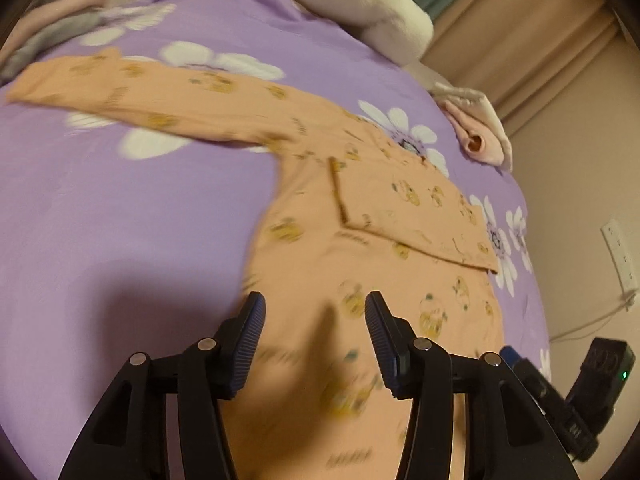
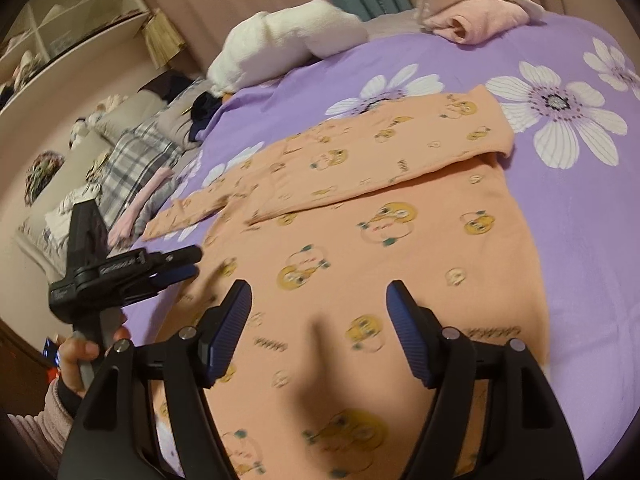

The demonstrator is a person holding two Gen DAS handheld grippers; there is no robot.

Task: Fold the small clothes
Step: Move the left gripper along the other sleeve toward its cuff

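Observation:
A small peach long-sleeved top (image 1: 360,264) with yellow bird prints lies flat on the purple flowered bedspread (image 1: 120,208). One sleeve (image 1: 416,216) is folded across the chest; the other sleeve (image 1: 120,84) lies stretched out to the left. My left gripper (image 1: 314,312) is open and empty just above the top's lower body. In the right wrist view the top (image 2: 380,240) fills the middle, with the folded sleeve (image 2: 400,148) across it. My right gripper (image 2: 320,300) is open and empty above the body. The left gripper (image 2: 184,264) shows at the top's left edge.
A white fleece bundle (image 2: 280,44) and a folded pink and white cloth (image 2: 476,12) lie at the far edge of the bed. Plaid and pink clothes (image 2: 136,168) are heaped at the left. A wall socket with cable (image 1: 618,256) is on the right wall.

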